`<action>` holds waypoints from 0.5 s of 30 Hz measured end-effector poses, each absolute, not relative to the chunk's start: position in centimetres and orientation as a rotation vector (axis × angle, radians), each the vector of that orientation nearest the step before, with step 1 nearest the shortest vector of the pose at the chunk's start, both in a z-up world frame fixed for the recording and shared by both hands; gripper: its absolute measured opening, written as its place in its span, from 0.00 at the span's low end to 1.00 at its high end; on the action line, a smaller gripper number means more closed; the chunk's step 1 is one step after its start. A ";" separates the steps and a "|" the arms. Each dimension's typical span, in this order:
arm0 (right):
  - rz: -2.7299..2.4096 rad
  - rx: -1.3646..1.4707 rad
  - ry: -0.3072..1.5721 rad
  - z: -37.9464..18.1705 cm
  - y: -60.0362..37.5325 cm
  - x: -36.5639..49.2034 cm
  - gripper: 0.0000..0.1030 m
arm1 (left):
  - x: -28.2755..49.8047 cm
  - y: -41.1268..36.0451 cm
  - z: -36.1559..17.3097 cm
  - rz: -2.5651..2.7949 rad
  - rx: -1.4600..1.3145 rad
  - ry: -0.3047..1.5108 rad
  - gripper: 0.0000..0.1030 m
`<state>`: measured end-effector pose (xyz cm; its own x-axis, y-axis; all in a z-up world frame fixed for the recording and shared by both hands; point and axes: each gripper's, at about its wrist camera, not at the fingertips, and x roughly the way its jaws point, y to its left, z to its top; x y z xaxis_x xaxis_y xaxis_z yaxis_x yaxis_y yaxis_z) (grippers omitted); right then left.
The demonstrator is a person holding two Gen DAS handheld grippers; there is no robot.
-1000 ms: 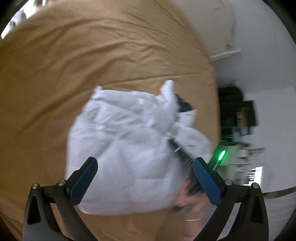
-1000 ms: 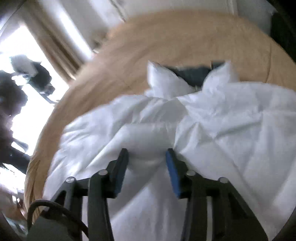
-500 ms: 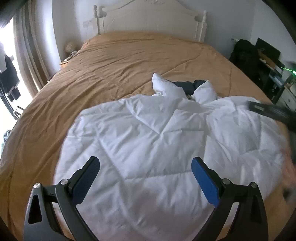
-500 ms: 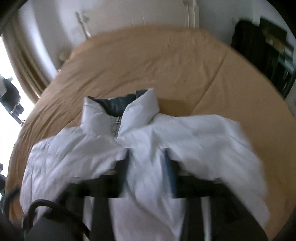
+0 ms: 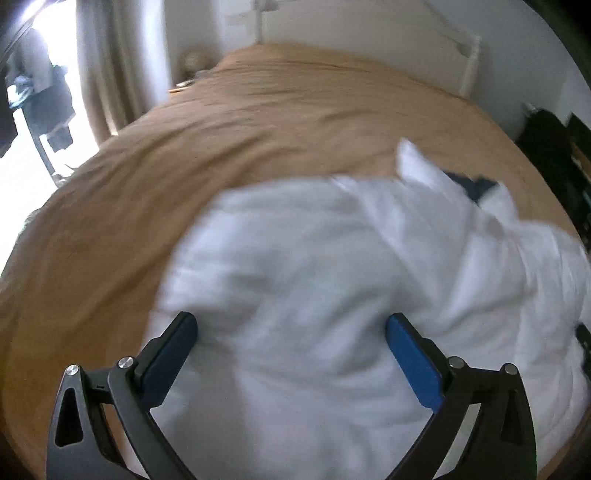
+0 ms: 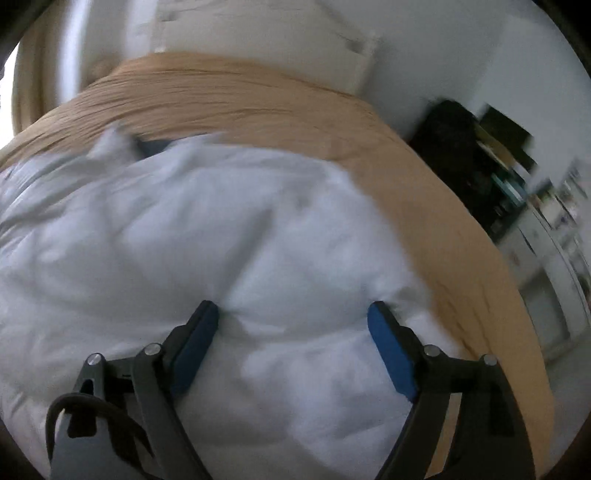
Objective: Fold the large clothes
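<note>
Tan bedspread (image 5: 258, 155) under a puffy, rumpled white quilted jacket (image 5: 332, 295), left hand-held gripper (image 5: 291, 332) and right hand-held gripper (image 6: 293, 321) both wide apart.

The right gripper (image 6: 293, 317) has let go of the white jacket (image 6: 221, 240), its jaws now spread wide.

Jacket (image 5: 332, 295): white quilted cloth, puffy, soft matt sheen, dark lining at the collar.
Bedspread (image 5: 258, 140): tan cloth, matt, finely ribbed, creased.
Left gripper (image 5: 291, 332): matt black plastic frame, blue matt pads, shiny metal screws.
Right gripper (image 6: 293, 317): same black plastic, blue pads.
Headboard (image 5: 369, 33): white, smooth, painted.
</note>
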<state>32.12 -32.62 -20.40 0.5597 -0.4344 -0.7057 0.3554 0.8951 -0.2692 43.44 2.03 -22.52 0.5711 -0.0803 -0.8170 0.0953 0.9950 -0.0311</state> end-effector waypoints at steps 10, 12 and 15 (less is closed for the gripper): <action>-0.235 0.448 0.880 -18.0 -40.1 22.0 0.92 | 34.6 14.2 -21.7 -0.296 -0.417 0.983 0.99; -0.211 0.604 0.883 -19.8 -41.7 20.2 0.96 | 33.9 14.6 -23.8 -0.342 -0.516 1.031 0.99; -0.170 0.762 0.886 -23.0 -42.9 19.6 0.96 | 33.7 13.9 -26.7 -0.409 -0.671 1.095 0.99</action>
<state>19.63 -42.93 -22.98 0.6381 0.1666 -0.7517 0.4333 0.7293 0.5295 33.69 13.94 -26.73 0.4144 -0.6109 -0.6746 -0.0189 0.7353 -0.6775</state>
